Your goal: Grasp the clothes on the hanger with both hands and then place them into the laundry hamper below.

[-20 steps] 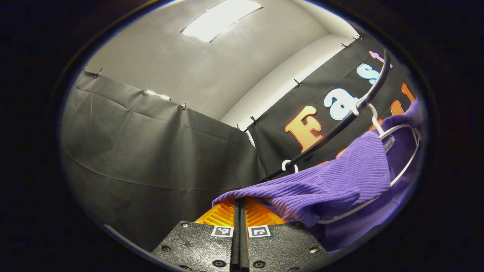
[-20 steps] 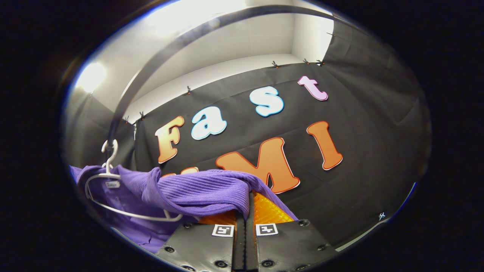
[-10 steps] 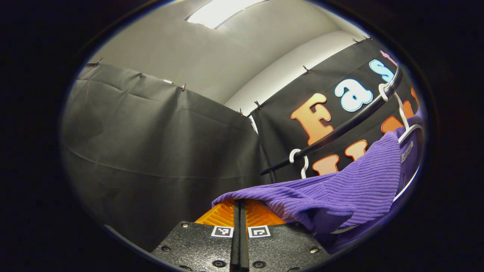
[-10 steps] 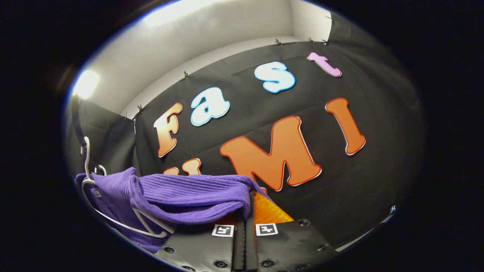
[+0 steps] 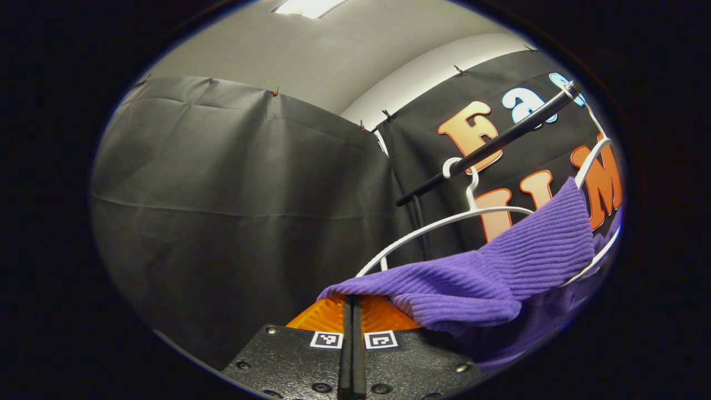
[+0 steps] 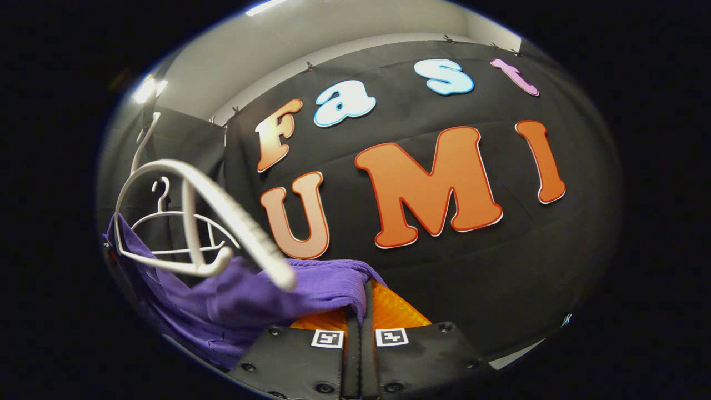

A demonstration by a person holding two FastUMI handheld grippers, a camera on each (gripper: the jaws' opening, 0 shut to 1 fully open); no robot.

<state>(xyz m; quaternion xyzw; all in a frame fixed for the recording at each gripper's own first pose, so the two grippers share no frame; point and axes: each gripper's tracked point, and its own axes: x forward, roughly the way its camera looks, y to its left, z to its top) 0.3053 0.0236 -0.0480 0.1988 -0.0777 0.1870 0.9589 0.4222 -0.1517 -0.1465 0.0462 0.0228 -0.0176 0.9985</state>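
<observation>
Slipping off its hanger (image 6: 194, 222), the sweater (image 5: 500, 272) has dropped lower, both grippers (image 5: 351, 311) (image 6: 364, 308) clamped tight on it.

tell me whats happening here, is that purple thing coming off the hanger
A person works two handheld grippers, and both are pinched on a purple ribbed garment. The left gripper grips one edge, the right gripper another. The garment looks to be sliding off its white hanger, whose arm pokes out bare above the cloth. A second white hanger hangs on the black rail. The garment is not in a hamper yet.
</observation>
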